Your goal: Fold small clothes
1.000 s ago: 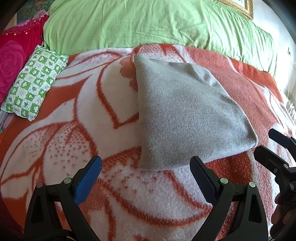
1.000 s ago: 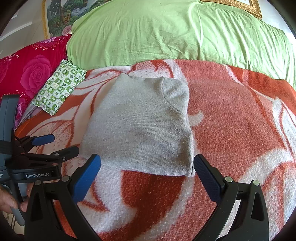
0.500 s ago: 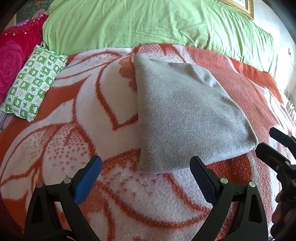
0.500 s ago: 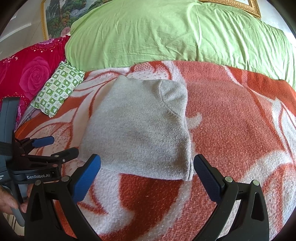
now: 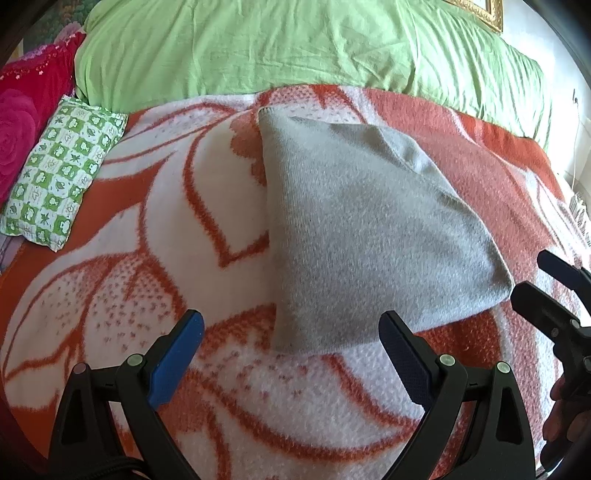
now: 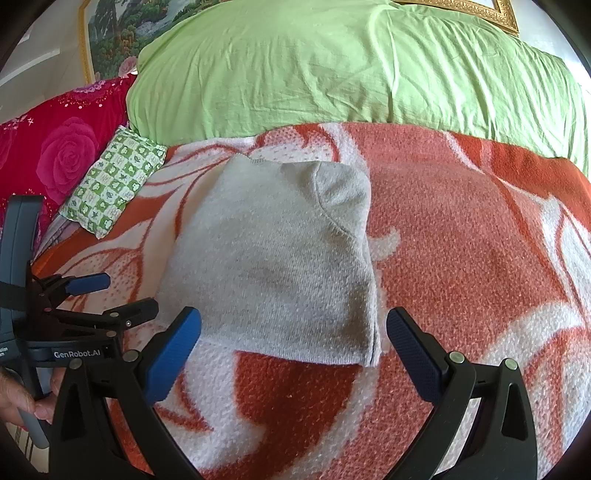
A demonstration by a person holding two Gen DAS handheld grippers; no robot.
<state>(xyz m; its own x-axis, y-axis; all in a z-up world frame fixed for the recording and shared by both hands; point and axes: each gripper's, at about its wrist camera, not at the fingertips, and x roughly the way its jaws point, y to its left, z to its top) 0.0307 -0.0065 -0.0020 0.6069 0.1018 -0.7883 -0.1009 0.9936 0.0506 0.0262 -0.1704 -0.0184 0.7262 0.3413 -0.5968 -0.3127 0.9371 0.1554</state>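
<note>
A grey knitted garment [image 5: 369,229] lies folded into a compact rectangle on the orange and white flowered blanket [image 5: 147,221]; it also shows in the right wrist view [image 6: 280,258]. My left gripper [image 5: 291,343] is open and empty, just in front of the garment's near left corner. My right gripper [image 6: 293,343] is open and empty, just in front of the garment's near edge. Each gripper shows in the other's view: the right one [image 5: 546,280] at the garment's right corner, the left one [image 6: 107,295] at its left.
A green checked small pillow [image 5: 62,173] lies at the left, beside a red rose-patterned cushion [image 6: 55,155]. A large green duvet [image 5: 295,48] runs along the back. A gold picture frame [image 6: 480,7] hangs behind it.
Both grippers have drawn slightly back from the garment and stay open. The garment has not moved.
</note>
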